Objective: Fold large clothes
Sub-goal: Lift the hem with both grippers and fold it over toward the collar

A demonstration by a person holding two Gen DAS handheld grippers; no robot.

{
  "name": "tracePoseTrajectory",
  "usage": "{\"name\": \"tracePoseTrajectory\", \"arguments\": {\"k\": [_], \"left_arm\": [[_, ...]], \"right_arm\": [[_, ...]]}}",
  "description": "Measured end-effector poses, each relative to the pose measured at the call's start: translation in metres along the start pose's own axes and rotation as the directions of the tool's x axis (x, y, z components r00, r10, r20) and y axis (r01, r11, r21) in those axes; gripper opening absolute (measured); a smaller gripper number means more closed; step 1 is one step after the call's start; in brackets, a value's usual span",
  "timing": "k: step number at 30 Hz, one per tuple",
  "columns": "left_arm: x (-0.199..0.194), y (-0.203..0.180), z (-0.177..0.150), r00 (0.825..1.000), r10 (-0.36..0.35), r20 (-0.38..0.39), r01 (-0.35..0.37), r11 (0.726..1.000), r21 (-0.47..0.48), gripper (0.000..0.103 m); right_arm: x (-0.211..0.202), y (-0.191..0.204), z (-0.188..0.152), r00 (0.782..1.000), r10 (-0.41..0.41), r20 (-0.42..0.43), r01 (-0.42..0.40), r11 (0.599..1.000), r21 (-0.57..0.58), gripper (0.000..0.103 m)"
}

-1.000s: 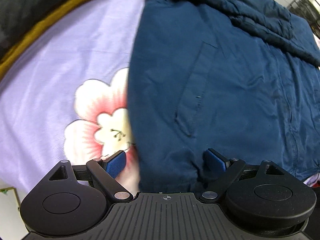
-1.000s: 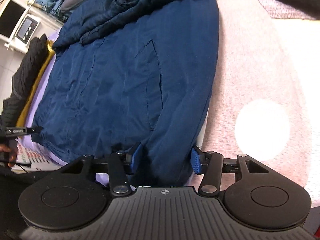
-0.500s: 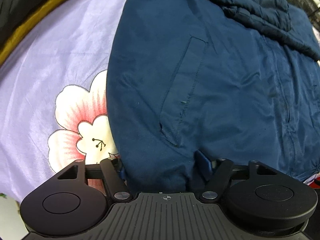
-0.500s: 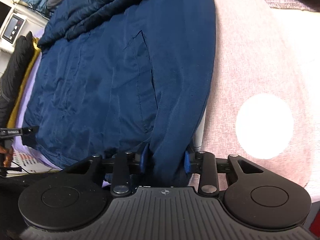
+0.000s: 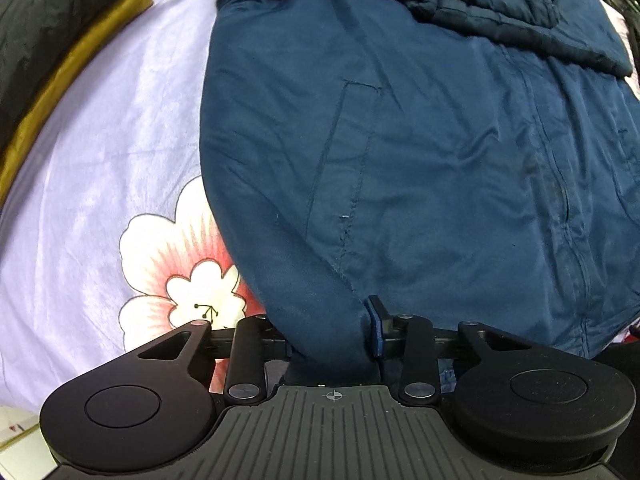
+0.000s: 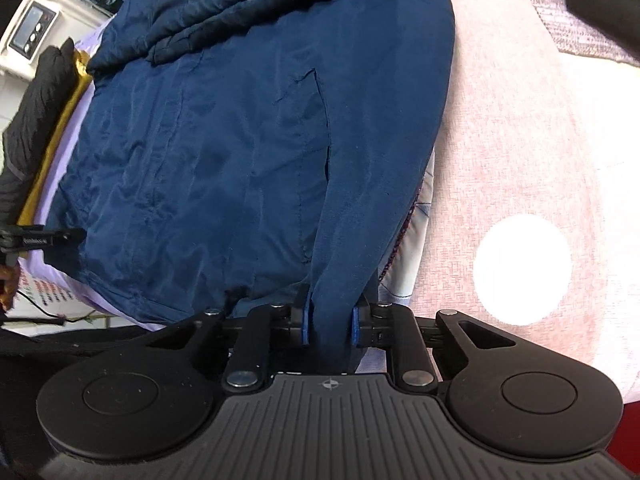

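We have the left tool (image 5: pixel 332 336) and right tool (image 6: pixel 328 326) each clamped on a hem corner of the navy jacket (image 5: pixel 420 168), spread on the floral bedsheet (image 5: pixel 100 160). Lift both corners evenly toward 12 o'clock, keeping the hem taut so the fold lands square.

Bed carries lilac sheet (image 5: pixel 100 152) with pink-and-cream flower print (image 5: pixel 176 276). Navy jacket (image 5: pixel 420 168) lies flat on sheet, covering flower's edge. Mustard fabric strip (image 5: pixel 68 80) and black knit garment (image 5: pixel 44 20) lie well left of jacket. Pink textured blanket (image 6: pixel 520 128) lies right of jacket, touching it.
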State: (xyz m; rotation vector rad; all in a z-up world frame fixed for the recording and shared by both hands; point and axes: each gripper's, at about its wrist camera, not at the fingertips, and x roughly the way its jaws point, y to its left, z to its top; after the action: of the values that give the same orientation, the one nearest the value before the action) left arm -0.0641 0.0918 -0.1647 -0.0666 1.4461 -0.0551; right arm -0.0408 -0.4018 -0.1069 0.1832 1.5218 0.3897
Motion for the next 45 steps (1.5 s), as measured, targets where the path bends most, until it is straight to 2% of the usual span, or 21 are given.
{"name": "tracePoseTrajectory", "arguments": {"k": [5,8,11,16,18,21,23,26,30,35,38,43,45], "left_arm": [[-0.012,0.001,0.01,1.0,-0.007,0.01,0.007,1.0,0.009,0.076],[-0.032,0.003,0.02,0.998,-0.027,0.055,0.026,1.0,0.007,0.073],[-0.056,0.008,0.043,0.992,-0.049,0.116,0.049,0.999,0.009,0.073],[-0.098,0.014,0.111,0.965,-0.075,0.252,0.07,0.997,0.03,0.072],[-0.109,0.02,0.147,0.949,-0.066,0.309,0.058,0.998,0.034,0.072],[-0.11,0.025,0.201,0.927,-0.046,0.372,0.035,0.999,0.035,0.069],[-0.102,0.03,0.241,0.918,-0.031,0.395,0.031,0.999,0.006,0.068],[-0.085,0.032,0.292,0.913,-0.01,0.407,0.038,0.997,-0.06,0.068],[-0.056,0.035,0.347,0.928,0.009,0.373,0.053,0.987,-0.155,0.07],[-0.031,0.025,0.372,0.936,0.071,0.346,-0.025,0.99,-0.135,0.07],[-0.026,0.03,0.377,0.935,0.074,0.347,-0.018,0.987,-0.16,0.07],[-0.019,0.033,0.391,0.933,0.077,0.351,-0.017,0.985,-0.171,0.071],[-0.012,0.031,0.395,0.94,0.088,0.33,-0.029,0.983,-0.18,0.074]], "right_arm": [[-0.01,-0.009,0.008,0.996,0.085,-0.003,-0.084,0.995,0.06,0.018],[-0.028,-0.011,0.017,0.983,0.179,0.043,-0.183,0.979,0.091,0.016],[-0.048,-0.011,0.035,0.965,0.24,0.101,-0.25,0.963,0.103,0.015],[-0.079,-0.008,0.088,0.911,0.347,0.223,-0.375,0.922,0.099,0.015],[-0.092,-0.01,0.12,0.883,0.375,0.283,-0.412,0.908,0.083,0.015],[-0.101,-0.021,0.174,0.84,0.401,0.366,-0.469,0.875,0.119,0.015],[-0.101,-0.029,0.212,0.827,0.379,0.415,-0.468,0.873,0.135,0.015],[-0.092,-0.037,0.262,0.832,0.314,0.457,-0.427,0.889,0.167,0.015],[-0.071,-0.051,0.306,0.832,0.24,0.5,-0.398,0.886,0.237,0.015],[-0.033,-0.063,0.336,0.838,0.175,0.516,-0.38,0.866,0.324,0.015],[-0.016,-0.063,0.346,0.832,0.151,0.534,-0.376,0.861,0.342,0.015],[-0.012,-0.061,0.359,0.817,0.124,0.562,-0.373,0.858,0.352,0.015],[-0.008,-0.058,0.367,0.824,0.101,0.558,-0.342,0.874,0.346,0.015]]}}
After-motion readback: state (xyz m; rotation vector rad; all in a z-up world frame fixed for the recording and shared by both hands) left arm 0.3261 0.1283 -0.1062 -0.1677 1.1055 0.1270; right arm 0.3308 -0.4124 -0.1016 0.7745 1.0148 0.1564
